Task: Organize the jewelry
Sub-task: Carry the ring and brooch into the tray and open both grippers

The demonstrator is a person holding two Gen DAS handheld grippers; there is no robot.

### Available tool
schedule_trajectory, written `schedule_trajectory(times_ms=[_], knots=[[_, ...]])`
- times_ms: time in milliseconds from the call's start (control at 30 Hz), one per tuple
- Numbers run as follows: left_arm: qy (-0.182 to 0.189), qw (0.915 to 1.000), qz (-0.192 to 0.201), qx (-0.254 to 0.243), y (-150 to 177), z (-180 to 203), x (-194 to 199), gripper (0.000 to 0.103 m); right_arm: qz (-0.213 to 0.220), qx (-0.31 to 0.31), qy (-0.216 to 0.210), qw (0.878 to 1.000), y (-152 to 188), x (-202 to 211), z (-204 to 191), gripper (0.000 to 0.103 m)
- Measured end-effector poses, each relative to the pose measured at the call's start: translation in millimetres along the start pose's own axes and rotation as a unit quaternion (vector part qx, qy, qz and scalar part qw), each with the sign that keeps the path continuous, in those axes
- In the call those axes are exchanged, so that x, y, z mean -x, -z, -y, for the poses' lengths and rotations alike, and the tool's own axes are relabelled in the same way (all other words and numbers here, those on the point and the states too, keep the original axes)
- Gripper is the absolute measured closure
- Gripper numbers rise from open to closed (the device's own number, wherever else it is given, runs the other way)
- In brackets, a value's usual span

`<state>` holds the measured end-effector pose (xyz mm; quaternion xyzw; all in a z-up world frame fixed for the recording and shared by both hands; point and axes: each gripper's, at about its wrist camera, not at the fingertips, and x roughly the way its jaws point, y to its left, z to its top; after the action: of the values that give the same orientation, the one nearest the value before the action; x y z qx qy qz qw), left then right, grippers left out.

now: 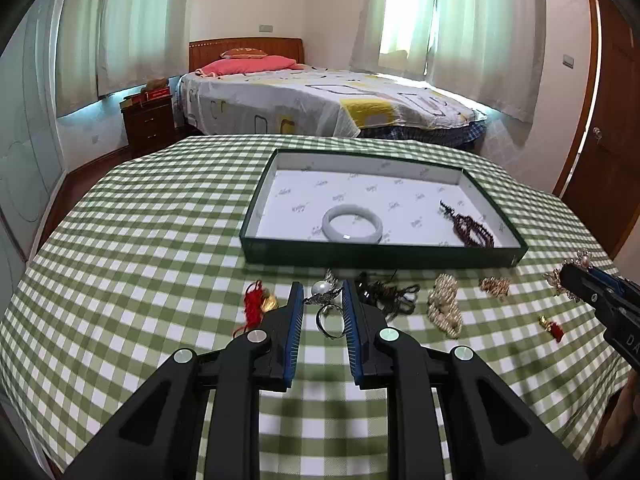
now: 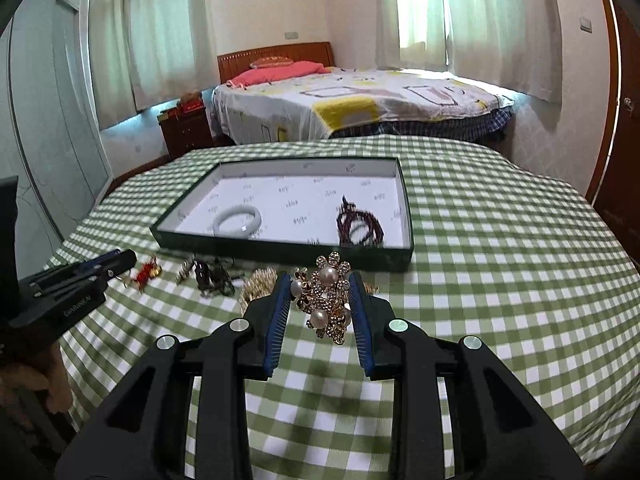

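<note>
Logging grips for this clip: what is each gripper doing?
Left gripper: shut on a silver ring.
Right gripper: shut on a pearl brooch.

Checked table [image 1: 140,240] bears tray [image 1: 256,222] and jewelry [image 1: 444,308].

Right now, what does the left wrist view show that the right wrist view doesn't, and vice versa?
Only the left wrist view: the left gripper head-on, closed on a silver ring with a pearl ornament, and a small red-and-gold charm lying near the right gripper.

Only the right wrist view: the right gripper head-on, closed on a gold rhinestone brooch with pearls.

Both: the dark green shallow box holding a pale jade bangle and dark red bead string, on the green checked tablecloth.
</note>
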<state>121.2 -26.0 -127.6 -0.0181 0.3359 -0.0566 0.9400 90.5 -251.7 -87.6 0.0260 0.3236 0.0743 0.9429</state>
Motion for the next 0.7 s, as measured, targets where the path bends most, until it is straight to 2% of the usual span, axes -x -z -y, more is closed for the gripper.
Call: schedule_trajectory(times_ms=[300, 467, 500, 567, 700], knots=[[0.025, 0.9995, 0.020, -0.006, -35.4, 13.0, -7.1, 0.082, 0.029, 0.002, -0.012, 0.999, -35.7, -9.0, -1.5, 0.074], [0.033, 0.9985, 0.042, -0.016, -66.8, 21.9, -20.1, 0.082, 0.045, 0.002, -0.017, 0.999, -65.2, -27.2, 2.4, 0.074], [0.033, 0.9983, 0.044, -0.019, -71.9, 23.4, -23.7, 0.082, 0.044, 0.000, -0.020, 0.999, -71.7, -33.1, 4.0, 0.083], [0.033, 0.9981, 0.047, -0.023, -84.4, 26.5, -35.2, 0.082, 0.047, -0.003, -0.022, 0.999, -82.2, -43.2, 7.9, 0.090], [0.032, 0.9984, 0.040, -0.024, -101.4, 25.9, -64.1, 0.082, 0.028, -0.003, -0.016, 0.999, -100.0, -86.8, 17.8, 0.092]])
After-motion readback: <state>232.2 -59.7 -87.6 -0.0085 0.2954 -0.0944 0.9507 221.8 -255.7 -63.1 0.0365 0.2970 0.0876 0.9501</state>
